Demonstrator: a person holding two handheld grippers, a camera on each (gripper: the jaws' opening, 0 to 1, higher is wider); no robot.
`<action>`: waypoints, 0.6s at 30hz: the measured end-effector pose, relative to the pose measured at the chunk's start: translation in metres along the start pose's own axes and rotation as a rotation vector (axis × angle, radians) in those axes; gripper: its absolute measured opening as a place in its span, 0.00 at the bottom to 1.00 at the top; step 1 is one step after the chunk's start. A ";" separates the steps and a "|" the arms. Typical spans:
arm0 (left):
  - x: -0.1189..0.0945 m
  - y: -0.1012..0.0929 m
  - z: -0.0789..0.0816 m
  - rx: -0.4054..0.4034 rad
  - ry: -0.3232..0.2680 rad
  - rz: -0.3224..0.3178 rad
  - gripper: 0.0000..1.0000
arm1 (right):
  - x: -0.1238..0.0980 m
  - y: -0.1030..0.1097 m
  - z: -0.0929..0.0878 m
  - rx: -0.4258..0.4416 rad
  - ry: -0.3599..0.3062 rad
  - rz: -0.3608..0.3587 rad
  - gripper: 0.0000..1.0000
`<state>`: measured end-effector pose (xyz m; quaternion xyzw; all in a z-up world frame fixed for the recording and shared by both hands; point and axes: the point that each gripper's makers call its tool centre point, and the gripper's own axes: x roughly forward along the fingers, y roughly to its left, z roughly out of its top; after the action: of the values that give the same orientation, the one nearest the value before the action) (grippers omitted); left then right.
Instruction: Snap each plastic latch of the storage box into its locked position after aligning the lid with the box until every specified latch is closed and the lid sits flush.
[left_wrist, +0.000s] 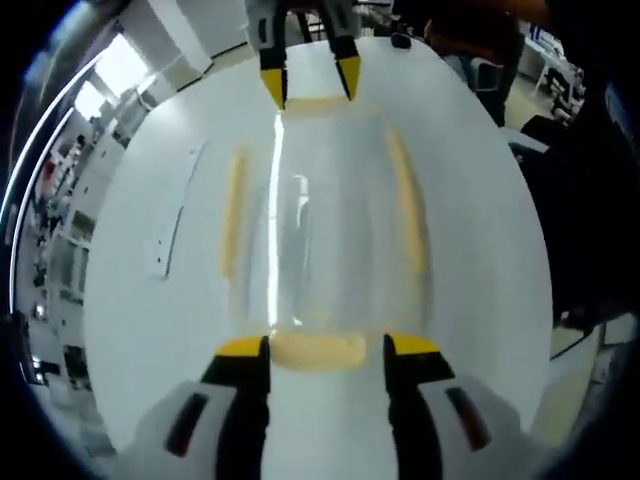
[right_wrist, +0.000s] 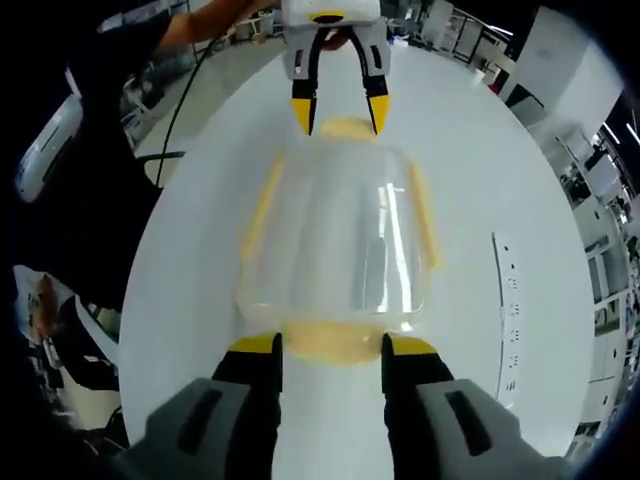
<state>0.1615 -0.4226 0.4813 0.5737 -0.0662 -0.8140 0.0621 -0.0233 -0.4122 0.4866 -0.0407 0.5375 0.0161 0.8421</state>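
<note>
A: Where is the storage box (left_wrist: 320, 240)?
B: On the white tabletop (left_wrist: 140, 300), between both grippers.
A: The fingers?
B: Left gripper (left_wrist: 327, 347) and right gripper (right_wrist: 332, 346) are spread, each around a yellow end latch (right_wrist: 335, 343)

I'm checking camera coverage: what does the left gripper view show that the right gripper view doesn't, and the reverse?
Left gripper view alone: windows and shelving along its left edge, and a dark chair at upper right.

Right gripper view alone: a person's dark sleeve at left and a cable running off the table.

Both: the clear storage box with yellow latches on a white table, the near latch between that view's open jaws, the other gripper at the far latch.
</note>
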 end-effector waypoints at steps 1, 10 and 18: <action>0.001 0.000 0.000 -0.001 0.002 -0.004 0.45 | 0.000 -0.002 0.000 -0.002 0.001 -0.002 0.38; 0.001 0.003 -0.004 0.014 0.047 -0.009 0.44 | 0.002 -0.008 0.001 0.002 -0.003 0.004 0.38; 0.002 0.004 -0.017 0.012 0.097 -0.003 0.44 | 0.004 -0.010 0.001 -0.001 0.000 0.005 0.38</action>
<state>0.1766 -0.4274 0.4746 0.6128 -0.0670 -0.7851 0.0607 -0.0202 -0.4225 0.4839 -0.0399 0.5376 0.0185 0.8421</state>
